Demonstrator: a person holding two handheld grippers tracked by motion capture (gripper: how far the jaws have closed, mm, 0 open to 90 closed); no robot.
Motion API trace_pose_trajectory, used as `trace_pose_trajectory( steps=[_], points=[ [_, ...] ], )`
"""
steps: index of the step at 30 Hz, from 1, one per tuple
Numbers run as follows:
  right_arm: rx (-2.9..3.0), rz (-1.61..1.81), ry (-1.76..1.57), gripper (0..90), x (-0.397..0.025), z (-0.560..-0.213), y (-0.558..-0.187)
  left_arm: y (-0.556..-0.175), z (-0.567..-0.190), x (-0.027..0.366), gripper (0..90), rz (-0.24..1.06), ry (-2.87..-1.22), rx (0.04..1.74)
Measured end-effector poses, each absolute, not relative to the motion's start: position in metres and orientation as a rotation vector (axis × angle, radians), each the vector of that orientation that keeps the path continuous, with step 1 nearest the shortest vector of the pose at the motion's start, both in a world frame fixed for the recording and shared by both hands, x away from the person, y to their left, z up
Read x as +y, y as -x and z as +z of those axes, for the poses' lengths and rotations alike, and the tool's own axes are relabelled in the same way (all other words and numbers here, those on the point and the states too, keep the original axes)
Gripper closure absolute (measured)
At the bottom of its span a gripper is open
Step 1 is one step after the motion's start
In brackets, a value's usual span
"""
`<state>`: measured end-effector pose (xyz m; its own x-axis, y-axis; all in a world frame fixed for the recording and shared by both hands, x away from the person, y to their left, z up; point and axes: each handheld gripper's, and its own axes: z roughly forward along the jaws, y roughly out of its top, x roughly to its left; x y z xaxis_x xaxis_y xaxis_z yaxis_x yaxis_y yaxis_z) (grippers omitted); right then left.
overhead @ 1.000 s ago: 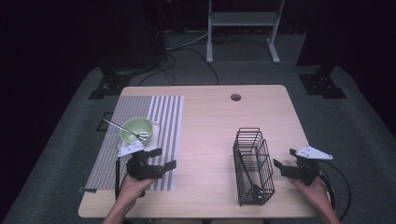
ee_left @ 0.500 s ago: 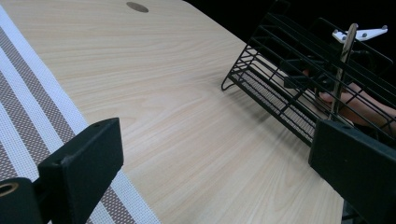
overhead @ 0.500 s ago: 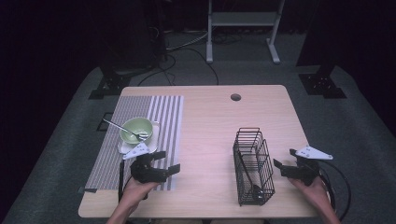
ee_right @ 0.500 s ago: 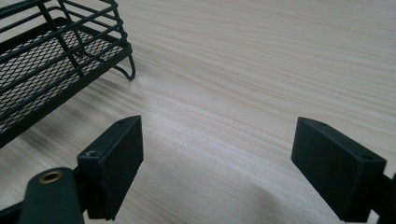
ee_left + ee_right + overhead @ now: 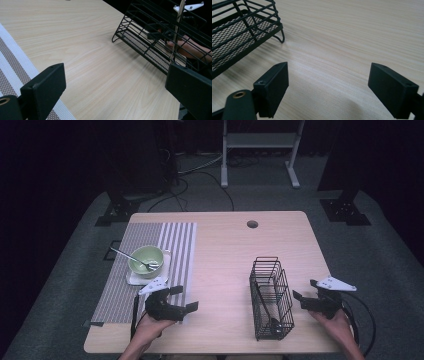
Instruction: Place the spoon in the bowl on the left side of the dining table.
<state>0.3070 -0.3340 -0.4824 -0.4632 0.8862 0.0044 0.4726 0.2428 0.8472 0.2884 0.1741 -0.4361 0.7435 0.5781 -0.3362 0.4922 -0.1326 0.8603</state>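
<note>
Black wire basket (image 5: 271, 297) standing on the wooden table (image 5: 225, 250), toward the near right part. Inside it, a dark utensil (image 5: 267, 312) leaning down to the near end; exact kind too small to tell.

Left gripper (image 5: 184, 299) held in a hand (image 5: 150, 327) well to the left of the basket, at the near edge of the striped placemat (image 5: 150, 265). Jaws spread wide, nothing between them. In the left gripper view, bare wood between the jaws, the basket (image 5: 160, 37) ahead and off to the right, apart from both jaws.

Right gripper (image 5: 306, 301) held in the other hand (image 5: 337, 322), just to the right of the basket, near but not touching. Jaws spread wide here too, holding nothing. In the right gripper view, the basket (image 5: 239, 35) up at the left, past the left jaw, only table wood between the two jaws.

Far to the left of the basket, on the placemat: a green bowl (image 5: 146, 260) sitting on a small white plate (image 5: 136, 279), with a metal spoon (image 5: 131, 257) resting in the bowl, handle sticking out away from the basket.
</note>
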Motion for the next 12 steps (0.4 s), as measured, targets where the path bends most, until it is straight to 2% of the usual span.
trace_pose_trajectory(
  steps=[12],
  points=[
    [2.043,1.133,-1.239,15.7,-0.334,-0.4824,-0.3073,-0.2835,-0.4414,0.1684,2.3,0.087,-1.817,0.819]
  ],
)
